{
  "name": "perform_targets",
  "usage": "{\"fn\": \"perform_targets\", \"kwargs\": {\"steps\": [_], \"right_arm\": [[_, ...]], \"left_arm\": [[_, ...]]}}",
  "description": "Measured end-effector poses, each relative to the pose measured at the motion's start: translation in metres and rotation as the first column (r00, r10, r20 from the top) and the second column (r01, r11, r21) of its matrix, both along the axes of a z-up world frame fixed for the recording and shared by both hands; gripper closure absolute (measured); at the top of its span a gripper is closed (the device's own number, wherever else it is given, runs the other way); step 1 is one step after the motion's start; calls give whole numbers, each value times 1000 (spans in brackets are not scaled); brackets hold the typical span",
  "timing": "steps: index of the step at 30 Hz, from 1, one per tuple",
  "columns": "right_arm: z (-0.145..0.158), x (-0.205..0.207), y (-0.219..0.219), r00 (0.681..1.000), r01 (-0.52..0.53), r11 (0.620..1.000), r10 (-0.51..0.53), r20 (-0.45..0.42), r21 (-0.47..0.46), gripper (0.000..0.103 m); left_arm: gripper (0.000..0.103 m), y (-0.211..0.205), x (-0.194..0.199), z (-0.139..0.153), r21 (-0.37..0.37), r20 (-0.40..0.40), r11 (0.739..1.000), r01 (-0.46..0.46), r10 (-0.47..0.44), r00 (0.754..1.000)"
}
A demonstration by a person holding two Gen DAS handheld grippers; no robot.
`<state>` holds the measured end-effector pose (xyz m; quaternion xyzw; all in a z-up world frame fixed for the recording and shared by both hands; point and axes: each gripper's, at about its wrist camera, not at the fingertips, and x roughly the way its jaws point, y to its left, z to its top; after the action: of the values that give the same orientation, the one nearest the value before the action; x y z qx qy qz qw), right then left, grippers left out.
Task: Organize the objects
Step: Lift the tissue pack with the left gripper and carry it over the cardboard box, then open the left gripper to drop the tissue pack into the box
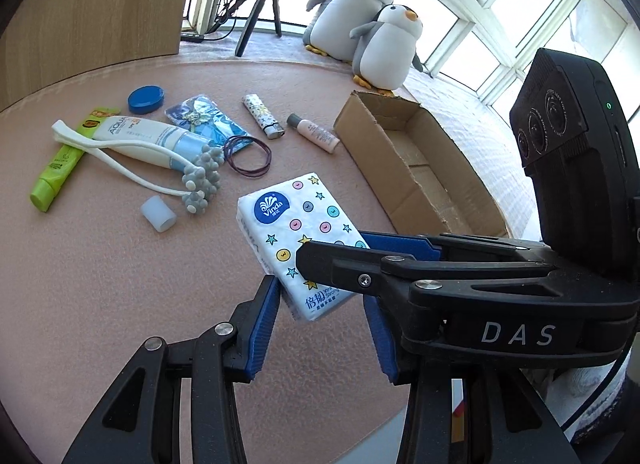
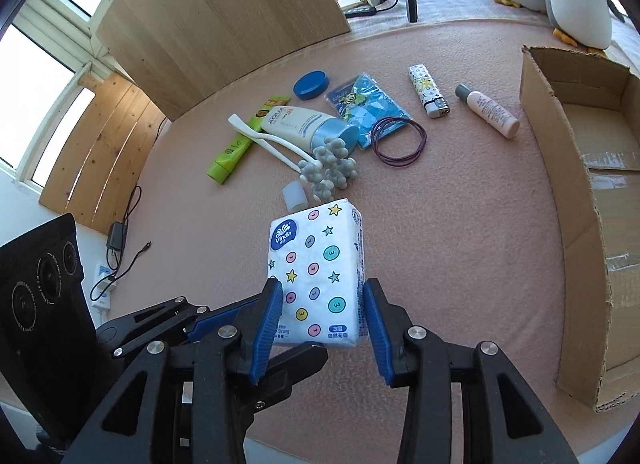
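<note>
A white Vinda tissue pack (image 2: 318,276) with coloured dots and stars is held above the pink table between the blue pads of my right gripper (image 2: 322,312), which is shut on its near end. In the left wrist view the same pack (image 1: 298,236) is tilted, with the right gripper's black fingers (image 1: 340,264) across it. My left gripper (image 1: 320,324) is open; its blue pads stand either side of the pack's lower corner without clamping it. An open cardboard box (image 2: 592,191) lies to the right and is also in the left wrist view (image 1: 416,167).
On the table lie a green tube (image 2: 236,147), a white Aqua tube (image 2: 304,123), a white massager with grey balls (image 2: 328,171), a blue lid (image 2: 311,84), a blue packet (image 2: 368,103), purple hair bands (image 2: 400,141), a lighter (image 2: 428,95), a small pink bottle (image 2: 490,109) and a white cap (image 2: 295,195). Plush penguins (image 1: 372,23) and a tripod (image 1: 260,11) stand behind.
</note>
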<state>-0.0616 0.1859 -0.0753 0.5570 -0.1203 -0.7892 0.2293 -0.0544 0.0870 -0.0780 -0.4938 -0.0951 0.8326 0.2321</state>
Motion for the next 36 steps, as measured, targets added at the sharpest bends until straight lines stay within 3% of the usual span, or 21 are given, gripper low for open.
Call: {"fn": "perform_targets", "kwargs": {"steps": [8,21,27,29,30,32,36], "right_arm": [[28,12,66,991,114,993,-114,-67,-2,65],[36,24,166,953,292,956,-290,-94,9,65],[30,24,186,943,323,946,-322,-87,1,65],[28,23,188,942,325,946,-324,-84,-4,65],[27,22,189,941,329,944,-328,-85,-7,64],[26,20,189,937,341,940,-341,-78,-8,50],[28,17,187,932,352,936,-351,-91,-8,48]], "left_arm": [[56,73,-9,22,15,-56,992,122,-121,991],[56,173,-21,25,19,-79,962,274,-271,959],[54,185,-26,22,-12,-66,958,285,-286,956],[40,182,-28,20,-30,-59,963,266,-268,962],[37,179,-29,20,-33,-59,966,257,-259,964],[37,173,-29,20,-37,-59,968,247,-249,967],[37,155,-32,18,-37,-49,976,213,-215,975]]}}
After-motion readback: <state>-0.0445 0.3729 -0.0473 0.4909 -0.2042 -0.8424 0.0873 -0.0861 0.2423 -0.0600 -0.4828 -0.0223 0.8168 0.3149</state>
